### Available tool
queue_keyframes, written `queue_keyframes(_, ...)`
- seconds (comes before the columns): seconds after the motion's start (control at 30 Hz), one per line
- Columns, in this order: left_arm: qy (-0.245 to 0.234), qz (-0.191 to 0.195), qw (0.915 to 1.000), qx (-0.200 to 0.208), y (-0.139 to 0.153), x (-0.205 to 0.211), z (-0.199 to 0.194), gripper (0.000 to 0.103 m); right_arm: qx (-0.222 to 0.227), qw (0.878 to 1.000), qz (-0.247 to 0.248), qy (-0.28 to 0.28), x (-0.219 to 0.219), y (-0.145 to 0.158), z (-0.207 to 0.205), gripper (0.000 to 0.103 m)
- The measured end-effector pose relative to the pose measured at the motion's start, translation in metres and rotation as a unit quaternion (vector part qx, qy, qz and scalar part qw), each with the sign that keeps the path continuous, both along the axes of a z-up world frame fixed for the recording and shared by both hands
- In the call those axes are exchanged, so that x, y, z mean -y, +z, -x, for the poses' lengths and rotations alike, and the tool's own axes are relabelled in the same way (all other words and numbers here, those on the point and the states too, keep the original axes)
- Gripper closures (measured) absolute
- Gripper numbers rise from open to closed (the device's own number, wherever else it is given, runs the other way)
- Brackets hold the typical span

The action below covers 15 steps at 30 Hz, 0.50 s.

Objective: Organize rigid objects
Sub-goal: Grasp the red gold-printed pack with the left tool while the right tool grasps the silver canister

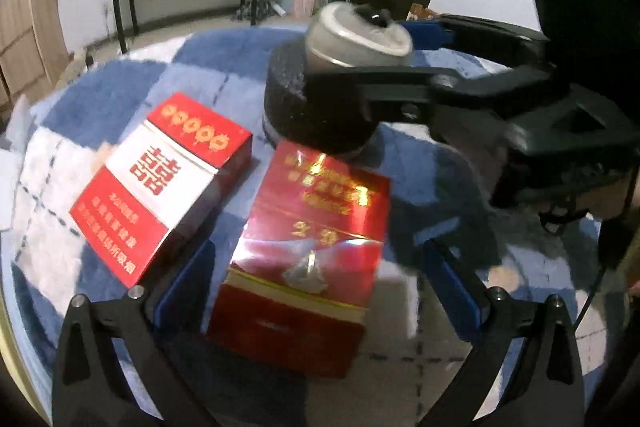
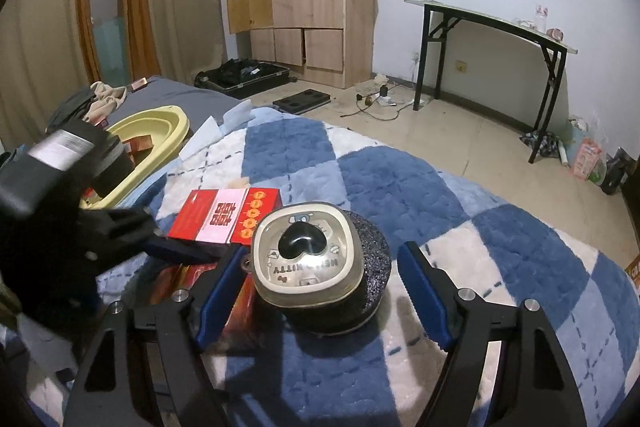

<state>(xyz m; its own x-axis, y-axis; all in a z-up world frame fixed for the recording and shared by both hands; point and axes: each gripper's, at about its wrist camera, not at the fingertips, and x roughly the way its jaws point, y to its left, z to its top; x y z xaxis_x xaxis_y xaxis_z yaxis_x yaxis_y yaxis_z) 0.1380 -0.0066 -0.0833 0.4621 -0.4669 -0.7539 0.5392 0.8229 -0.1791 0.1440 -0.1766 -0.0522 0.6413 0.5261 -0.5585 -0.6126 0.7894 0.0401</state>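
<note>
Two red boxes (image 1: 160,187), one tin (image 2: 308,263)

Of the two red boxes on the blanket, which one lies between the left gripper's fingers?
The glossy all-red box; the other box has a white band.

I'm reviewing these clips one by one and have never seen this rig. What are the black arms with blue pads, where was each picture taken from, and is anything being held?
They are handheld two-finger grippers, one per hand, each carrying a fisheye camera looking along its fingers. The left wrist view shows the left gripper open around a glossy red box; a red-and-white box lies beside it on the blue checked blanket. The right wrist view shows the right gripper straddling a lidded tin on a dark round base, pads not yet pressing. Nothing is held.
</note>
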Motion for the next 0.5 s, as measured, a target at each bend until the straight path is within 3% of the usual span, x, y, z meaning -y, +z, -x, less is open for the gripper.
queue_keyframes(0.07, 0.000, 0.020, 0.9998, -0.003, 0.002, -0.001, 0.003, 0.004, 0.001, 1.000, 0.002, 0.007, 0.000, 0.001, 0.000, 0.032)
queue_keyframes(0.13, 0.018, 0.001, 0.9998, 0.005, 0.002, -0.003, 0.009, 0.027, 0.006, 1.000, 0.007, 0.012, -0.001, 0.002, 0.002, 0.041)
queue_keyframes(0.17, 0.029, -0.009, 0.9995, 0.007, 0.003, -0.003, 0.010, 0.034, 0.006, 1.000, 0.006, 0.020, -0.001, 0.003, 0.002, 0.048)
queue_keyframes(0.2, 0.039, -0.008, 0.9992, 0.008, 0.004, -0.006, 0.010, 0.038, 0.007, 1.000, 0.005, 0.026, -0.001, 0.003, 0.003, 0.048)
queue_keyframes(0.3, 0.052, 0.011, 0.9986, -0.001, 0.009, -0.014, 0.013, 0.041, 0.005, 1.000, 0.008, 0.024, -0.002, 0.004, 0.004, 0.048)
queue_keyframes(0.5, 0.075, -0.004, 0.9967, 0.030, 0.033, -0.028, 0.026, 0.042, 0.005, 1.000, -0.001, 0.003, 0.003, 0.009, 0.015, 0.049)
